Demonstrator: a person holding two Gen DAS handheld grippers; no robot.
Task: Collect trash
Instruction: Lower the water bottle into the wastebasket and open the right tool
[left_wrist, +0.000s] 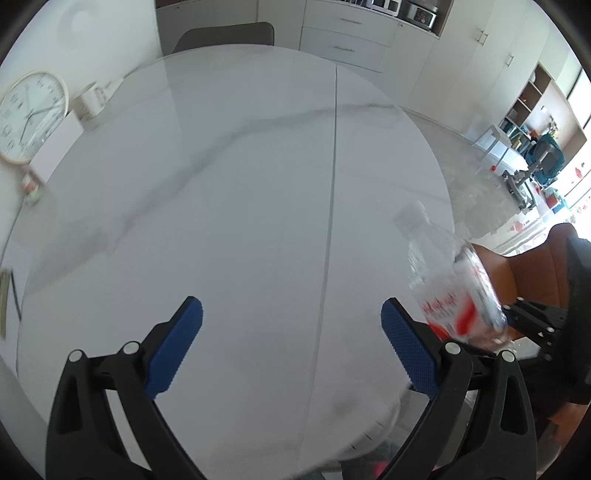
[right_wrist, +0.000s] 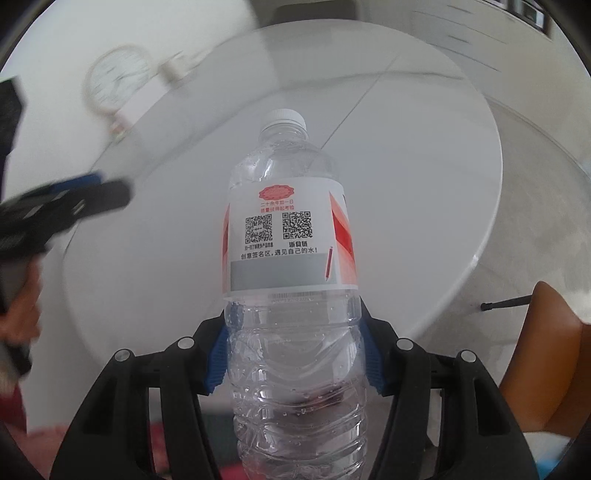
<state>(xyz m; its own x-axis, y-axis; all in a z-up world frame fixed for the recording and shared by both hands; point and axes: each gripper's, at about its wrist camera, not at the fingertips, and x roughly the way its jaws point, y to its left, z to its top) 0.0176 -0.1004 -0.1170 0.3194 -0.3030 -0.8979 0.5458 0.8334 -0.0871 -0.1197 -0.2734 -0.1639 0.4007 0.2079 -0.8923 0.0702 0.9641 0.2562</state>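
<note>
A clear plastic water bottle (right_wrist: 291, 236) with a white cap and a red and white label is held in my right gripper (right_wrist: 295, 354). The blue pads are shut on its lower body. The bottle is lifted above the round white table (right_wrist: 424, 184). It also shows blurred at the right of the left wrist view (left_wrist: 448, 280), with the right gripper behind it. My left gripper (left_wrist: 291, 328) is open and empty over the table's near part. It shows blurred at the left of the right wrist view (right_wrist: 74, 199).
A round wall clock (left_wrist: 31, 114) leans at the table's far left beside a white cup (left_wrist: 86, 101) and a small jar (left_wrist: 31, 186). A brown chair (left_wrist: 532, 266) stands at the table's right edge. White cabinets (left_wrist: 351, 33) line the back.
</note>
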